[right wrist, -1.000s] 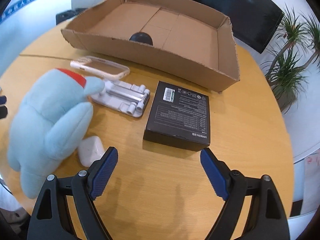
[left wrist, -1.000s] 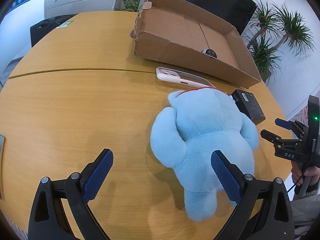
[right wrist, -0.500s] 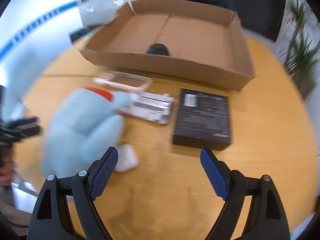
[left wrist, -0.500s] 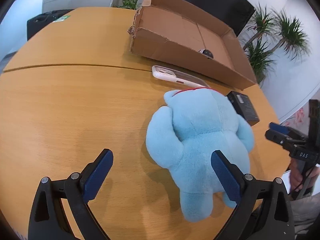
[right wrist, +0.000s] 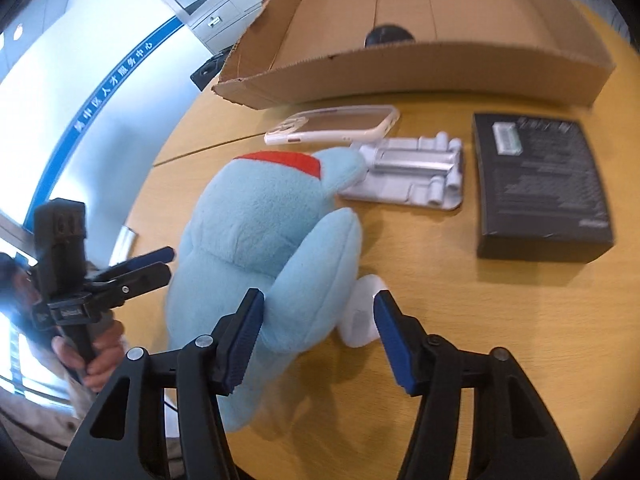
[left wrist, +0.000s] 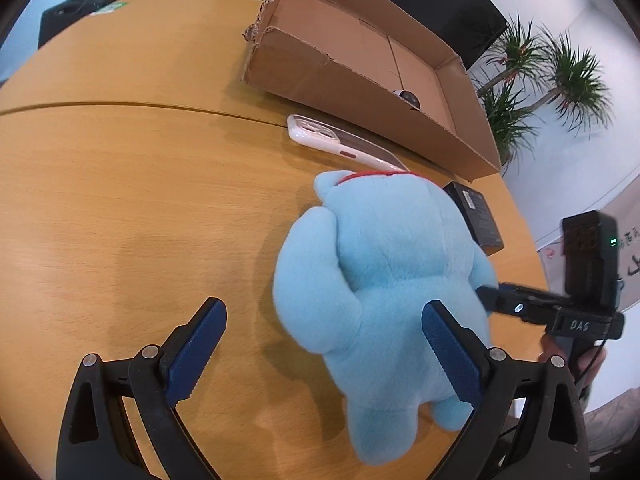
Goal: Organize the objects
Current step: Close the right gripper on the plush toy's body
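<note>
A light blue plush toy (right wrist: 260,240) lies on the wooden table (left wrist: 120,208). Since a second ago the right claw (right wrist: 318,334) has swung to its 9 o'clock and narrowed around the toy's arm, left pad touching. The left claw (left wrist: 324,350) stays wide open, empty, now closer to the toy.

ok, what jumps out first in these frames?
A light-blue plush toy lies mid-table, with the right claw straddling its arm, its jaws having just been closing. Behind it sits an open cardboard box, nearly empty, with a black box lying in front.
</note>
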